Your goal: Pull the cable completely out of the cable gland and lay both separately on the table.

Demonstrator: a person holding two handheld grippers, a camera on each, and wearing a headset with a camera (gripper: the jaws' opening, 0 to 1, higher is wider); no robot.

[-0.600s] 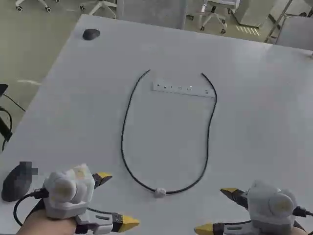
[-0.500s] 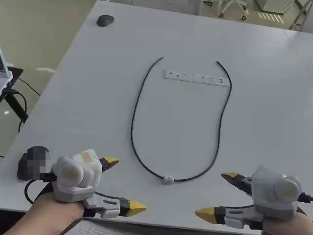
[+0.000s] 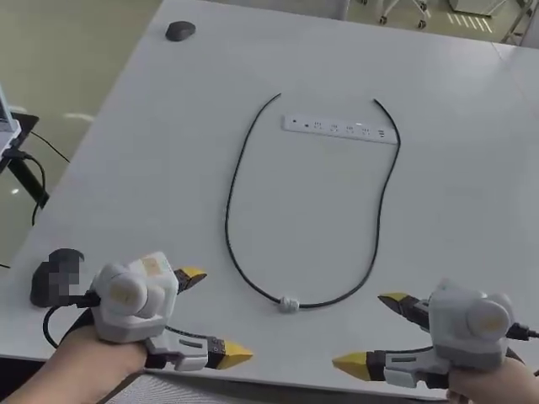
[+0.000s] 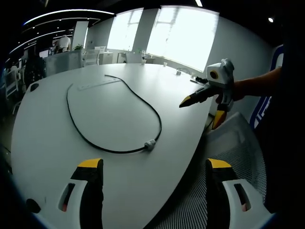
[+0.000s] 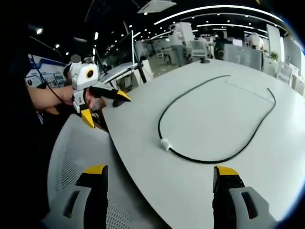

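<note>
While wide-jawed, left gripper [image 3: 216,313] and right gripper [image 3: 367,330] at edge of white office table [image 3: 152,168]

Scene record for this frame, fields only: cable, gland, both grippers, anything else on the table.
cable: black cable, U-shaped loop flat on the white table, both ends by the power strip
cable gland: small, white cable gland, threaded on the cable at the bottom of the loop
left gripper: left gripper open, fingers empty, at the near table edge, left of the gland
right gripper: right gripper open, fingers empty, right of the gland
other: dark mouse at the far left corner
task state: cable not yet pulled out
</note>
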